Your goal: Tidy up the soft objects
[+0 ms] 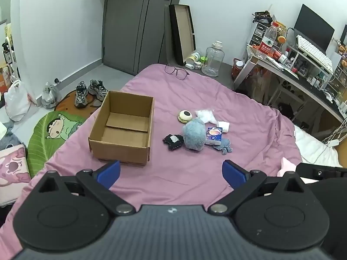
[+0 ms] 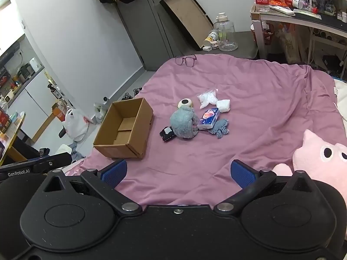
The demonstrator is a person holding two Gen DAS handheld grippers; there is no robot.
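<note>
An open cardboard box (image 1: 121, 127) (image 2: 124, 127) stands empty on the pink bedsheet (image 1: 216, 99) (image 2: 249, 99). To its right lies a cluster: a blue-grey plush (image 1: 194, 136) (image 2: 183, 124), a black fabric piece (image 1: 173, 142) (image 2: 167, 133), a round cream-and-black toy (image 1: 185, 116) (image 2: 184, 103), a clear bag of white stuff (image 1: 205, 114) (image 2: 207, 97), a white wad (image 1: 224, 126) (image 2: 223, 105), a blue tissue pack (image 1: 213, 136) (image 2: 208, 118) and a blue knit piece (image 1: 225, 147) (image 2: 221, 129). My left gripper (image 1: 171, 173) and right gripper (image 2: 177, 172) are open and empty, short of the cluster.
Purple glasses (image 1: 176, 71) (image 2: 186, 60) lie at the bed's far edge. A pink plush pig (image 2: 321, 160) lies near my right gripper. A desk (image 1: 292, 69) stands to the right. Shoes (image 1: 90, 92), bags and a clear jug (image 1: 212, 59) are on the floor.
</note>
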